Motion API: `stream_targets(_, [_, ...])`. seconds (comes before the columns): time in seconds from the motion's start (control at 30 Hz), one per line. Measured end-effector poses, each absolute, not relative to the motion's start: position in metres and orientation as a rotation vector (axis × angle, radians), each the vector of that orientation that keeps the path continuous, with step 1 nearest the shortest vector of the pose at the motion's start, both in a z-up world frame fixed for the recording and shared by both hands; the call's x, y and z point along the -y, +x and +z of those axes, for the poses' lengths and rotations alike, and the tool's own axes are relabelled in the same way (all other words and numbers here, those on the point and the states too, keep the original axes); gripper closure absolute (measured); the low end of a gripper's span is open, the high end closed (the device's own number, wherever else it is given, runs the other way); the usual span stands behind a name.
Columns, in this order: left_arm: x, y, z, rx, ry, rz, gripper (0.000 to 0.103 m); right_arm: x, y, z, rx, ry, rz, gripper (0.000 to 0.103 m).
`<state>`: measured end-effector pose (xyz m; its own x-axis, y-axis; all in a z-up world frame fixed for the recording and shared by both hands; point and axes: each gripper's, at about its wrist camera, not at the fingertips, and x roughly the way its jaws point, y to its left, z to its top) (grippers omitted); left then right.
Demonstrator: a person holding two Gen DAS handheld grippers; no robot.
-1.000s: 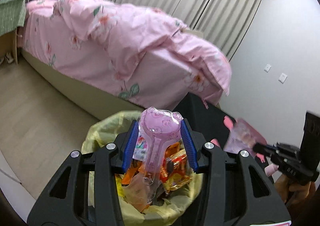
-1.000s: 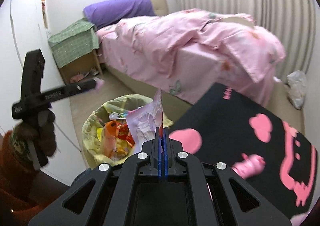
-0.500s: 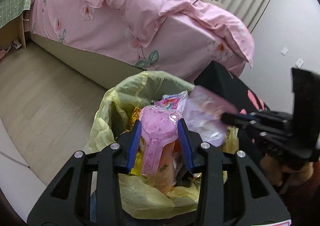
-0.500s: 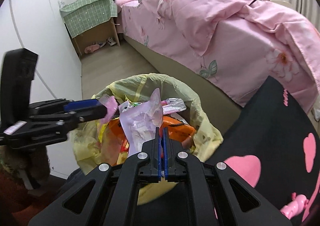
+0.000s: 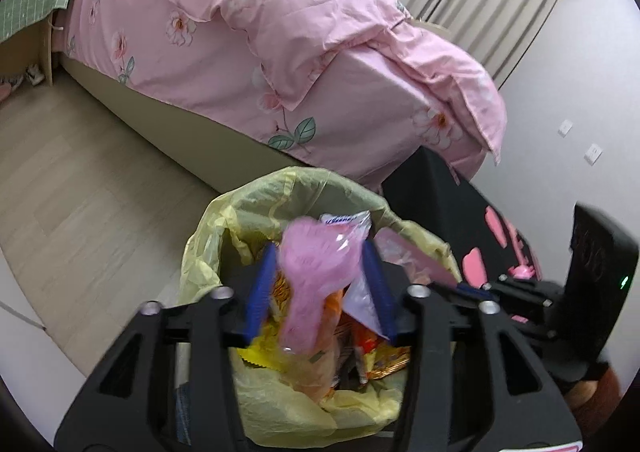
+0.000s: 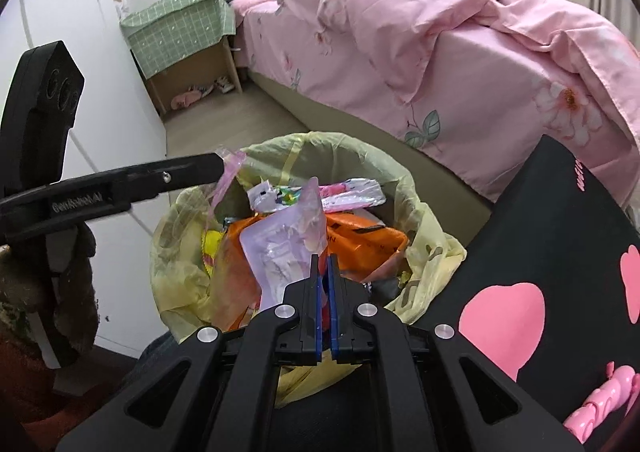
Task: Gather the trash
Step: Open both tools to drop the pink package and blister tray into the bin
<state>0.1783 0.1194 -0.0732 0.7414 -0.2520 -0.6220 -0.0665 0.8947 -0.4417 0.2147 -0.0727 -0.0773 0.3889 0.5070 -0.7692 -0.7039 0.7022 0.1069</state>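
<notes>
A: Pink plastic first: on our left, the left gripper (image 5: 320, 284) has the pink packet (image 5: 310, 284) between its jaws, which are opening, right over the bin (image 5: 224, 236) with its yellow liner.

B: The packet looks blurred and the pads seem clear of it (we judge it is dropping).

A: To the right, our right gripper (image 6: 325, 272) is clamped on the pale purple wrapper (image 6: 280, 240), held above the same heap.

B: The bin is piled high. We think light wrappers could slide off the orange bag (image 6: 360, 240) and land on the black mat (image 6: 560, 236).

A: Or the wrapper could cling to the blue pads when we let go.
</notes>
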Motion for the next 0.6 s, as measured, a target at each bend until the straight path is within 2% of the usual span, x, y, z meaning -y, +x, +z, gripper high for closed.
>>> stream_targets(0.27, [-0.117, 0.165, -0.039, -0.673, -0.437, -0.066, 0.039, 0.086, 0.199, -0.065, -0.841, -0.231, 0.746, 0.097])
stream_targets(0.5, [-0.11, 0.144, -0.018, -0.626, -0.399, -0.012, 0.037, 0.11, 0.18, -0.043, -0.719, -0.174, 0.733, 0.096])
stream_targets(0.6, [-0.115, 0.142, -0.02, -0.628, -0.439, 0.023, 0.037, 0.102, 0.192, -0.042, -0.731, -0.149, 0.745, 0.096])
